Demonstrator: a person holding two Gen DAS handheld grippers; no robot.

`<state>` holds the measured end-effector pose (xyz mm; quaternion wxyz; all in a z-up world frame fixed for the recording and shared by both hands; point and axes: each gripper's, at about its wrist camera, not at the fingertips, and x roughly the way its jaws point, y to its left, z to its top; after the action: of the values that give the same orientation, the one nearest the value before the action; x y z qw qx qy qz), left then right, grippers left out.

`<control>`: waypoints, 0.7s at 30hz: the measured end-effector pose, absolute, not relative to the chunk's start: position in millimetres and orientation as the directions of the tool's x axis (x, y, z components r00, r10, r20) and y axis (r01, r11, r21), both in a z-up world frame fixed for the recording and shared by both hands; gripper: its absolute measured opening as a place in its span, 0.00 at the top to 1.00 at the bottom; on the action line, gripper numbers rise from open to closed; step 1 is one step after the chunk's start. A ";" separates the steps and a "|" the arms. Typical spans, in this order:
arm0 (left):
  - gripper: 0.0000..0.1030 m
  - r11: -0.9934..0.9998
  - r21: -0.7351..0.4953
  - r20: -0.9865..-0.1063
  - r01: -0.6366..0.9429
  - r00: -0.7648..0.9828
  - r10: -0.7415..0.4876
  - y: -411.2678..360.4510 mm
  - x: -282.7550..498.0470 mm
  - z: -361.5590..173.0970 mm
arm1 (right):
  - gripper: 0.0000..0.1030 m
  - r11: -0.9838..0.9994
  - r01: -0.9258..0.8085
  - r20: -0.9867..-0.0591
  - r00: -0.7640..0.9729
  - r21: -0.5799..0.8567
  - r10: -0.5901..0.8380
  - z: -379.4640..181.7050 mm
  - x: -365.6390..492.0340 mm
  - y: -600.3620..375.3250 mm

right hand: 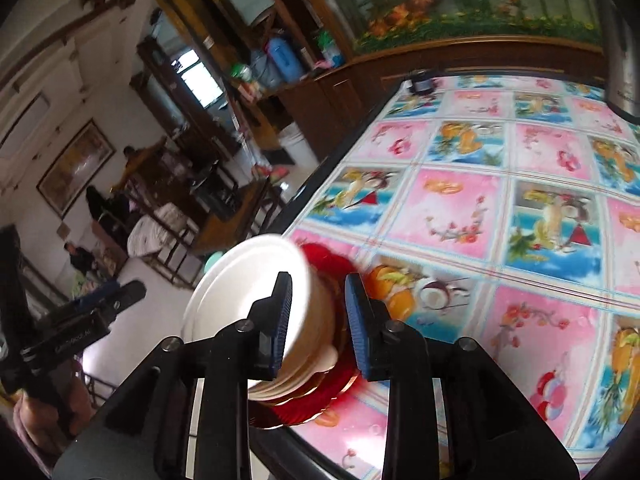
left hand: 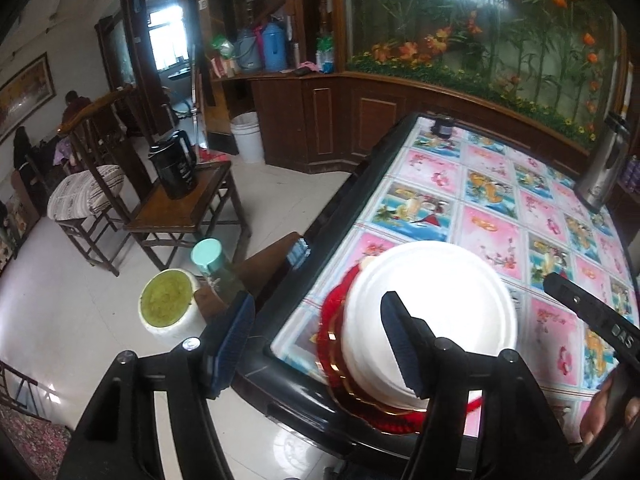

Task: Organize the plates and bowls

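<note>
Left wrist view: white bowls (left hand: 432,304) sit stacked on red plates (left hand: 340,344) at the table (left hand: 500,208) corner. The left gripper (left hand: 316,348) gapes wide, gripping nothing.

Right wrist view: the right gripper (right hand: 320,320) stands narrowly parted, straddling the bowls' (right hand: 248,300) wall without pressing. A nudge could tip the overhanging stack off the corner.

I worked in a lived-in home, in its dining and sitting room. A table (left hand: 500,208) carried a pictorial fruit-and-flower cloth. Dark wooden chairs (left hand: 92,200) stood on a pale tiled floor (left hand: 280,196). A black kettle (left hand: 174,168) sat on a side table. Built-in wood cabinets (left hand: 320,120) held thermos flasks (left hand: 274,46). A framed picture (right hand: 76,166) hung on the wall, and people sat beyond.
</note>
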<state>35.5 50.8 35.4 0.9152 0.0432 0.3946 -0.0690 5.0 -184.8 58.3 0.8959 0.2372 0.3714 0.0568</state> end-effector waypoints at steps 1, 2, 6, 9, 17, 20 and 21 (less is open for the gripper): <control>0.36 0.985 0.019 -0.726 0.171 0.680 -0.104 48.0 33.8 36.2 | 0.73 0.878 0.087 -0.641 0.718 0.471 0.272 57.2 3.2 -190.4; 0.35 0.983 0.014 -0.723 0.184 0.681 -0.117 44.7 31.3 37.5 | 0.73 0.873 0.101 -0.642 0.719 0.477 0.267 55.4 0.4 -197.7; 0.32 0.969 0.024 -0.719 0.247 0.677 -0.155 22.3 21.2 38.8 | 0.73 0.870 0.154 -0.650 0.726 0.469 0.222 48.7 -16.7 -225.0; 0.32 0.950 0.038 -0.722 0.310 0.665 -0.188 0.5 12.7 37.5 | 0.73 0.857 0.198 -0.655 0.730 0.477 0.196 43.3 -28.8 -246.6; 0.32 0.932 0.091 -0.720 0.351 0.670 -0.182 -25.8 0.0 37.5 | 0.73 0.867 0.172 -0.619 0.764 0.468 0.183 53.3 -46.9 -253.3; 0.32 0.935 0.094 -0.716 0.342 0.676 -0.175 -25.8 -0.5 39.7 | 0.73 0.887 0.142 -0.602 0.779 0.440 0.174 59.3 -49.1 -243.7; 0.32 0.936 0.097 -0.712 0.338 0.681 -0.172 -25.2 -1.1 40.8 | 0.73 0.891 0.134 -0.599 0.782 0.433 0.173 60.8 -49.4 -241.3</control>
<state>-1.1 -25.2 40.8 0.9100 0.1107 0.3743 -0.1400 -49.4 -241.3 60.8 0.9147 0.2329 0.3301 0.0106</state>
